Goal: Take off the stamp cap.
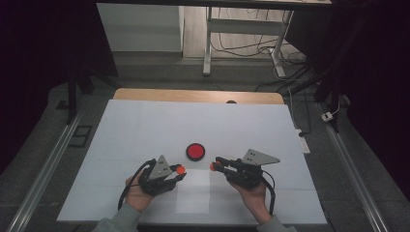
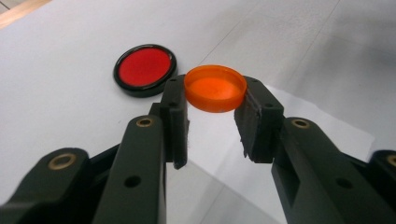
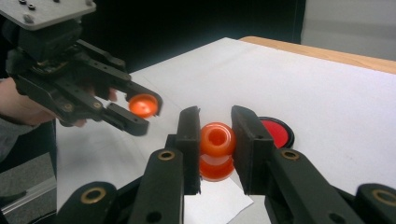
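My left gripper [image 1: 179,170] is shut on a shallow orange cap [image 2: 215,87], pinched by its rim between the two pads with its flat top up. My right gripper [image 1: 213,166] is shut on a small orange container [image 3: 217,148] that is waisted like a spool, with its round opening facing the camera. The two grippers point at each other just above the table, a short gap apart. In the right gripper view the left gripper [image 3: 141,112] and its cap [image 3: 143,105] hang to the upper left. A red disc with a black rim [image 1: 195,151] lies flat just beyond both tips.
A white cover [image 1: 145,125] spreads over the table, with a wooden edge [image 1: 193,95] showing at the back. A white paper sheet [image 1: 193,195] lies under and in front of the grippers. Desk legs and cables stand on the floor beyond.
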`<state>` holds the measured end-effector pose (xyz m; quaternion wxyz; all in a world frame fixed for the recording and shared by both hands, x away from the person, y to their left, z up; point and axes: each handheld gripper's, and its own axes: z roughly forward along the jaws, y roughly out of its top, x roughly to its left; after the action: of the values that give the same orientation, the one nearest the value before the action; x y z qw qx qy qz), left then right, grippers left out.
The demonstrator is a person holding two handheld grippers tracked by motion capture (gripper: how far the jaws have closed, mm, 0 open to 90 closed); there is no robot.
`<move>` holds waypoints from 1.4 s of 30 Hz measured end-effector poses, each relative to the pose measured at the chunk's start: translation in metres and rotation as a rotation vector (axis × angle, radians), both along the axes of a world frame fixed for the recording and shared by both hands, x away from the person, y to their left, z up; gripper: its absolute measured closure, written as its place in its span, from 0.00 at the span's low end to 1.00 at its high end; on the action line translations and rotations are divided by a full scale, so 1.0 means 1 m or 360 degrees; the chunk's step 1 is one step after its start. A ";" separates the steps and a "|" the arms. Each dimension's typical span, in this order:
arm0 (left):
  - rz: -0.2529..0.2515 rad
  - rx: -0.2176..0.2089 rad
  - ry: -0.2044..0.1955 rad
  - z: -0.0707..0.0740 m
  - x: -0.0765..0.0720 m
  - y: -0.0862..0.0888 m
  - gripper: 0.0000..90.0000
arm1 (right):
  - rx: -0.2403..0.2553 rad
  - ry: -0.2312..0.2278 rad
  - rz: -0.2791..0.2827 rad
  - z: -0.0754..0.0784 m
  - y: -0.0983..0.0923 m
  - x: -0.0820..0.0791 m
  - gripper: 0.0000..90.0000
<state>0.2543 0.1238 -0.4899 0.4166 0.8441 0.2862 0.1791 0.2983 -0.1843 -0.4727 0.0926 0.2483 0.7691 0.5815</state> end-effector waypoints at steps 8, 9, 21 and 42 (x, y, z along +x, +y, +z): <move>0.0099 -0.0063 -0.0008 0.001 -0.009 0.031 0.72 | -0.0011 -0.0011 -0.0020 0.000 -0.003 0.000 0.81; 0.0113 -0.0075 -0.0008 0.001 -0.010 0.035 0.72 | -0.0012 -0.0013 -0.0021 0.000 -0.004 0.000 0.81; 0.0164 -0.0105 0.0016 -0.002 -0.016 0.053 0.72 | -0.0029 -0.0021 -0.0046 -0.001 -0.008 0.002 0.81; 0.0213 -0.0127 0.0036 -0.006 -0.019 0.068 0.72 | -0.0032 -0.0029 -0.0052 0.000 -0.009 0.002 0.81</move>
<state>0.2349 0.1916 -0.4955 0.4336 0.8078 0.3536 0.1856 0.3005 -0.1933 -0.4726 0.1117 0.2546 0.7699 0.5745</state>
